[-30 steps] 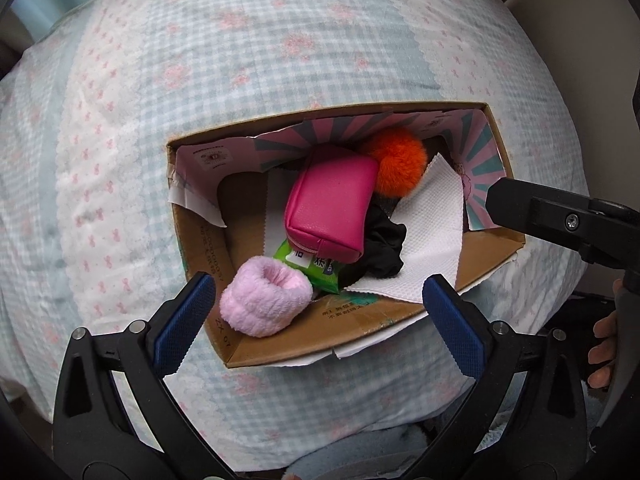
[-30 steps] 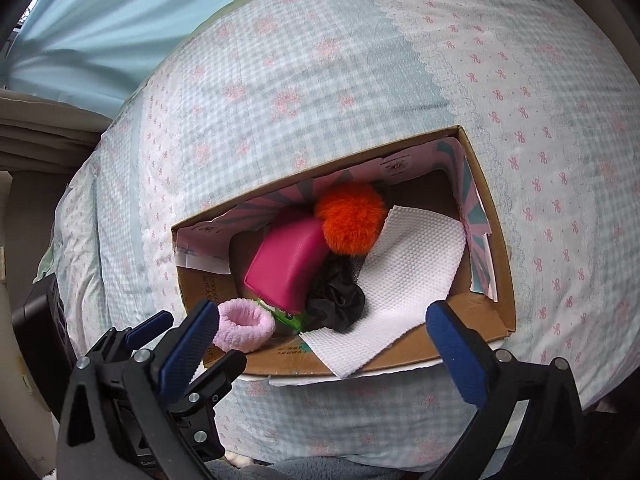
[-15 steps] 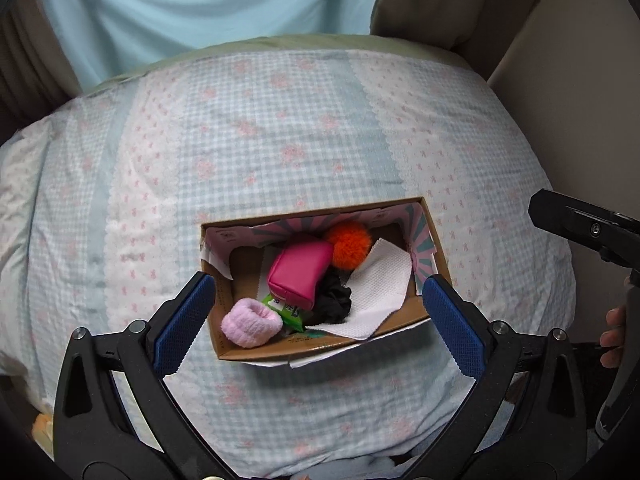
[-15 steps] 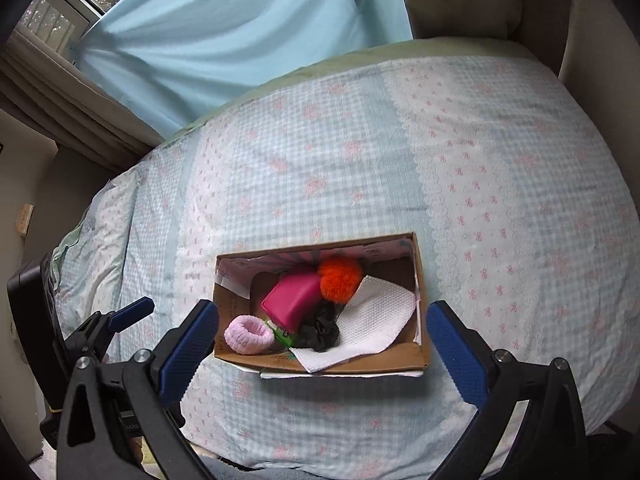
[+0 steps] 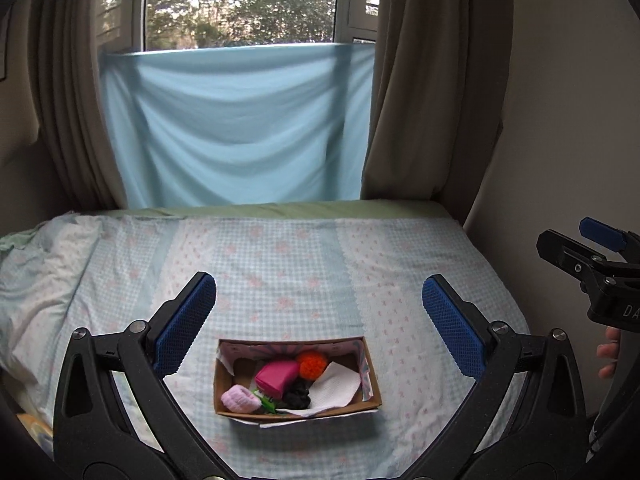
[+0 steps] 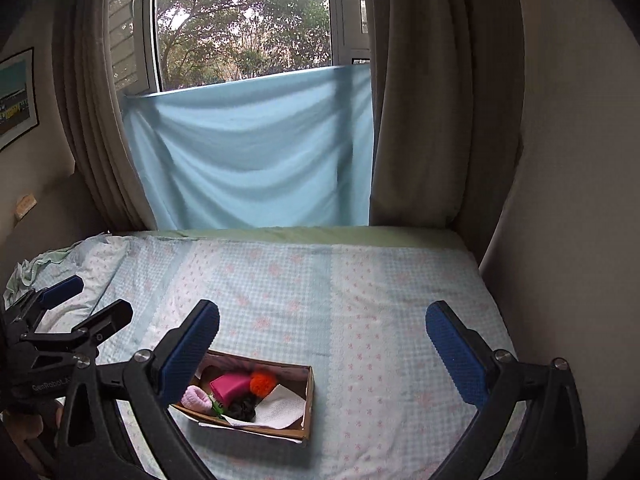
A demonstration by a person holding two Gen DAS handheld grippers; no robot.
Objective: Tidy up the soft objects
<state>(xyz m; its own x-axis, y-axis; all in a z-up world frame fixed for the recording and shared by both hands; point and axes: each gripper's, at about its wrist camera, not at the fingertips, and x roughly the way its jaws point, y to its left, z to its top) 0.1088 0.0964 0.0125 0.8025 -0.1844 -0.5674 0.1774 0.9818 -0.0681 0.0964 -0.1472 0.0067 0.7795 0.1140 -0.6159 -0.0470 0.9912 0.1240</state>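
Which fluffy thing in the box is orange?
The round orange pom-pom at the back of the cardboard box, beside the pink pouch. The other fluffy one, the pale pink scrunchie, sits at the front left corner.

Blue sheet point(image 5: 236, 128) across window point(image 5: 240, 4), curtains point(image 5: 404, 80)

A home bedroom: a bed point(image 5: 304, 264) spread with a pale blue-and-pink checked sheet point(image 6: 360, 300) fills the lower frame, brown curtains point(image 5: 420, 100) flank a window point(image 5: 240, 4) at top centre, half-covered by a light blue cloth point(image 5: 240, 128); a framed picture point(image 6: 14, 96) hangs upper left.
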